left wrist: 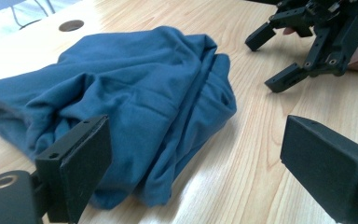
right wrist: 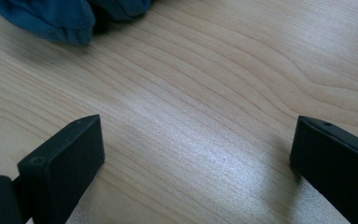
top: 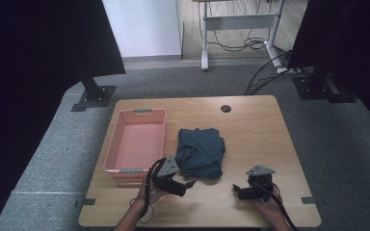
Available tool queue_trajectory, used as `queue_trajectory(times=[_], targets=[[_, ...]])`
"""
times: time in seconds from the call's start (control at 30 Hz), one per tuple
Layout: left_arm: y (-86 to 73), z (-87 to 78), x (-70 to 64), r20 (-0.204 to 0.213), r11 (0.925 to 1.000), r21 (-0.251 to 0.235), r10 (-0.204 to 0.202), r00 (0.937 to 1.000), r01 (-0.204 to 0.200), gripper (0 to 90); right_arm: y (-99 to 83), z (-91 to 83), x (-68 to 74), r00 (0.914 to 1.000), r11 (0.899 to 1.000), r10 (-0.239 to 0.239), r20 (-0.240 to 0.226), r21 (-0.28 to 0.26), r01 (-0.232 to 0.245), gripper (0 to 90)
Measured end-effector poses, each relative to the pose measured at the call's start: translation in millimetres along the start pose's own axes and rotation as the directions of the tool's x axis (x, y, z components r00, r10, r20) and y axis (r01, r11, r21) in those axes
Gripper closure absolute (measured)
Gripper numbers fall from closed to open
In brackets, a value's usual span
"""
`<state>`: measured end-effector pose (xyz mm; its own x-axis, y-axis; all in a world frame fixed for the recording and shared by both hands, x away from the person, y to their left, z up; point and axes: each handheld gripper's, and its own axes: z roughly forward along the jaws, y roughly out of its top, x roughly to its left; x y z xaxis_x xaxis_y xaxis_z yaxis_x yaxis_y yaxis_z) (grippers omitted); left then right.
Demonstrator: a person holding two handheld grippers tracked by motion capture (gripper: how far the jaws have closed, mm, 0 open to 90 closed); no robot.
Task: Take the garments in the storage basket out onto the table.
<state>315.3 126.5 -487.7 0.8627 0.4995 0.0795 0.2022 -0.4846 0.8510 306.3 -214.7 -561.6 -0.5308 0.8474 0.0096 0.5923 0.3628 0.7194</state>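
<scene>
Lying crumpled mid-desk, just right of the pink basket: blue cloth. Hovering at its near edge, fingers spread wide: left gripper. Hovering apart over bare wood, likewise gaping, holding nothing: right gripper.

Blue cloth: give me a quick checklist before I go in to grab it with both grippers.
1. Left gripper open: ok, jaws wide apart in the left gripper view.
2. Right gripper open: ok, bare table between its jaws.
3. Blue cloth free of both grippers: ok, neither touches it.
4. Cloth lying in one bundle: ok, bunched and creased beside the pink basket.
5. Basket free to take it: ok, nothing inside in the high view.
6. A clean edge to pinch: cannot tell, the folds hide the hems.
</scene>
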Motion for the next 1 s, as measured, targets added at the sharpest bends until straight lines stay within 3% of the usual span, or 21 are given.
queue_trajectory(times=[0.27,0.57,0.77,1.0], targets=[[-7.1,-13.9,-3.8,-0.018,1.0000,-0.008,0.001,0.9998,-0.001,8.4,0.0,0.0,0.0,1.0000,1.000,0.000,0.000,0.000,0.000,2.5],[-22.1,-33.1,-3.8,-0.065,0.9994,-0.019,-0.029,0.9974,0.028,7.8,0.0,0.0,0.0,1.0000,1.000,0.000,0.000,0.000,0.000,2.5],[-34.4,-45.5,-2.4,-0.082,0.9976,-0.025,-0.066,0.9944,0.064,7.7,0.0,0.0,0.0,1.0000,1.000,0.000,0.000,0.000,0.000,2.5],[-53.6,-59.9,1.5,-0.109,0.9926,-0.018,-0.122,0.9865,0.120,7.0,0.0,0.0,0.0,1.0000,1.000,0.000,0.000,0.000,0.000,2.5]])
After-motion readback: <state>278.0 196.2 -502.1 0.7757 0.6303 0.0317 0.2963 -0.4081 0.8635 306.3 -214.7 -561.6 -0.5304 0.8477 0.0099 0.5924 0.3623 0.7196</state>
